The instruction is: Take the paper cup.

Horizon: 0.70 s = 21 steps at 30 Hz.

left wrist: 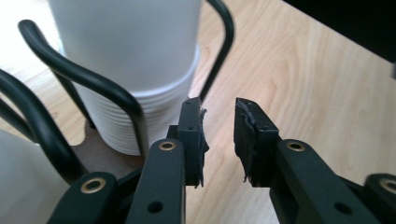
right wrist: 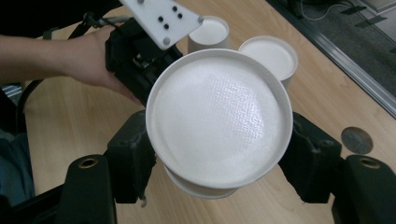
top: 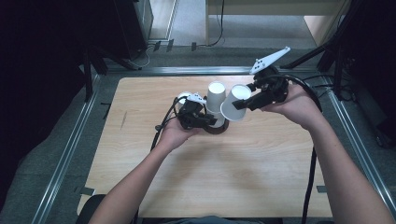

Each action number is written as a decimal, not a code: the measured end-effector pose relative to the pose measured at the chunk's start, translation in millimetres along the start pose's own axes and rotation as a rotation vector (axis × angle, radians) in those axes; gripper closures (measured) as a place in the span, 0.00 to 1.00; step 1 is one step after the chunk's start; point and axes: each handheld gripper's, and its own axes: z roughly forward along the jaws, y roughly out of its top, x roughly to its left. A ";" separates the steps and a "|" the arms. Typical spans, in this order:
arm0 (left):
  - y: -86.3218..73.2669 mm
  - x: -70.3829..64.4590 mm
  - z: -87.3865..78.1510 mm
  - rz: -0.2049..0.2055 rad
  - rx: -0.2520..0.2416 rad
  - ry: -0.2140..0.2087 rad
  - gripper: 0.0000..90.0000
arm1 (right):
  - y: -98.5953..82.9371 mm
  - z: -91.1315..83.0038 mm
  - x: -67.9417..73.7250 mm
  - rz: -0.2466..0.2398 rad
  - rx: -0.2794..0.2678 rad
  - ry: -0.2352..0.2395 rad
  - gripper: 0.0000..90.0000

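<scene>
A stack of upturned white paper cups (top: 216, 95) (left wrist: 135, 79) stands in a black wire holder (left wrist: 93, 88) on a dark round base (top: 220, 128) at mid-table. My left gripper (top: 211, 122) (left wrist: 219, 135) is low beside that stack, open, with nothing between its fingers; one finger is close to the holder's wire. My right gripper (top: 240, 105) (right wrist: 219, 158) is raised to the right of the stack and is shut on a single white cup (top: 235, 103) (right wrist: 219, 116), which is tilted with its flat bottom toward the camera.
The wooden table (top: 224, 172) has a metal frame rail (top: 65, 154) around it. In the right gripper view, two upturned cups (right wrist: 208, 30) (right wrist: 271, 53) stand beyond the held one, and a small grey disc (right wrist: 357, 140) lies on the wood. Cables trail from both grippers.
</scene>
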 end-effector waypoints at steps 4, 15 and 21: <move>-2.5 -3.0 -2.5 0.011 0.007 -0.029 0.75 | -11.3 1.8 5.8 -0.019 0.003 0.004 0.36; -10.5 -12.3 -10.4 0.036 0.004 -0.081 0.63 | -46.5 22.0 20.5 -0.042 0.011 0.051 0.36; -16.7 -15.7 -17.2 0.074 0.017 -0.076 0.58 | -61.9 31.7 25.0 -0.043 -0.005 0.063 0.36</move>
